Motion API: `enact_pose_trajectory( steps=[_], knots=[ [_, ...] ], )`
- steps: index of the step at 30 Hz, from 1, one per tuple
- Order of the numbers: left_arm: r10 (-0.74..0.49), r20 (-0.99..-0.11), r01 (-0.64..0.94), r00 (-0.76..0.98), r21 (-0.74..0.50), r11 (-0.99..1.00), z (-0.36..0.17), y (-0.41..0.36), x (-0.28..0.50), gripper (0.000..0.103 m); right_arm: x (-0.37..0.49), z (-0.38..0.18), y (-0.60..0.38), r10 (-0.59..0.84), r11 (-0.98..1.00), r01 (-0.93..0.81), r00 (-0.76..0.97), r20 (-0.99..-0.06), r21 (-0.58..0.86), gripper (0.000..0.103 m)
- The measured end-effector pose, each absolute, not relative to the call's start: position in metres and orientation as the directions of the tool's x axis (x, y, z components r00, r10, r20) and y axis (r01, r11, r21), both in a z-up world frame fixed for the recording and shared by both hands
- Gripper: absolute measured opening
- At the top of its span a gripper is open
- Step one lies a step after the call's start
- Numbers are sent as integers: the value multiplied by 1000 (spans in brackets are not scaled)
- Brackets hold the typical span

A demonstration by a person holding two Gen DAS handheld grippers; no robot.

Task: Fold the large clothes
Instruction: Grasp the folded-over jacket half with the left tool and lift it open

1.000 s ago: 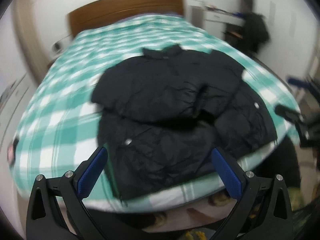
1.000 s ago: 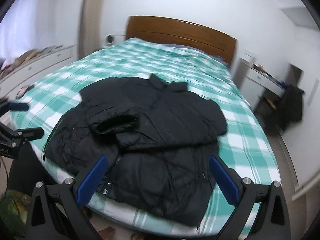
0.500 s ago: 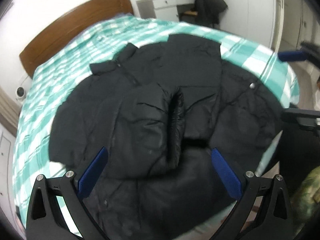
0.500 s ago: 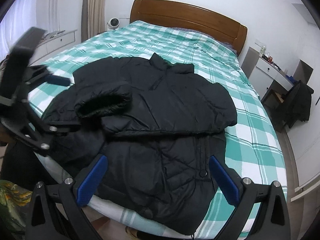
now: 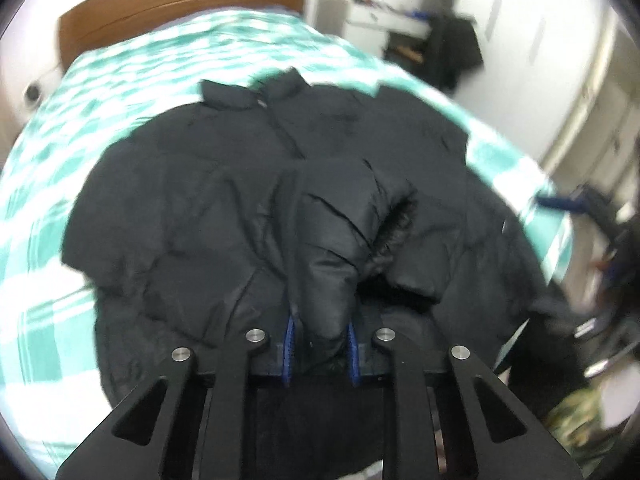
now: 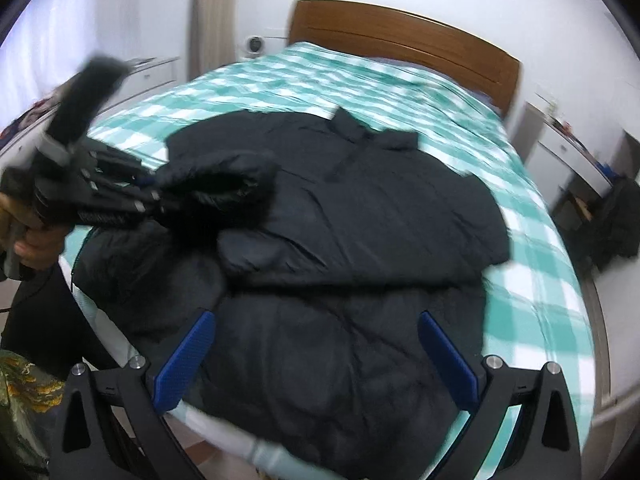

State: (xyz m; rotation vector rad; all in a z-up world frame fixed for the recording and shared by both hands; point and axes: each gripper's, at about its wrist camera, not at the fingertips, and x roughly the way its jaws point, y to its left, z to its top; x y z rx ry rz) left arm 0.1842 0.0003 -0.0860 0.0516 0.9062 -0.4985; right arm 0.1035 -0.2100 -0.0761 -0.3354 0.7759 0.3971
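Since half a second ago, closed left gripper (image 5: 319, 338) onto jacket sleeve (image 5: 340, 240), lifted toward twelve o'clock for folding; right gripper (image 6: 316, 356) hovering spread wide, empty.

Glossy quilted jacket (image 5: 332, 248) on checked cloth bedspread (image 6: 532, 280)

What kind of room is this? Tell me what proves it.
A bedroom, most likely: a bed with a green checked cover and a wooden headboard, white drawers beside it, and a black jacket spread out.
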Motion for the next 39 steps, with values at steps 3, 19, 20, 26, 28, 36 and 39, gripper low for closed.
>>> enact_pose_trajectory(
  steps=[3, 19, 20, 26, 28, 36, 39],
  knots=[
    [-401, -726, 367, 558, -217, 904, -61, 39, 177, 17, 122, -90, -172, 251, 795, -562, 647, -720, -228, 103],
    [-8, -605, -182, 797, -253, 950, 21, 289, 149, 13, 155, 6, -224, 216, 913, -385, 737, -640, -135, 10],
    [24, -606, -218, 795, -250, 943, 19, 301, 149, 13, 151, 28, -248, 195, 937, -330, 772, -605, -118, 10],
    [200, -679, -435, 706, -193, 880, -11, 361, 147, 24, 128, 113, -402, -76, 996, 45, 879, -472, -76, 6],
    [283, -685, -499, 672, -135, 856, -20, 368, 140, 49, 124, 126, -456, -230, 973, 204, 864, -449, -107, 6],
    [315, -691, -530, 651, -117, 840, -32, 357, 109, 79, 104, 104, -534, -476, 879, 409, 748, -462, -244, 76],
    [275, -690, -492, 669, -134, 860, -32, 324, 101, 87, 108, 61, -482, -354, 932, 235, 756, -550, -276, 76]
  ],
)
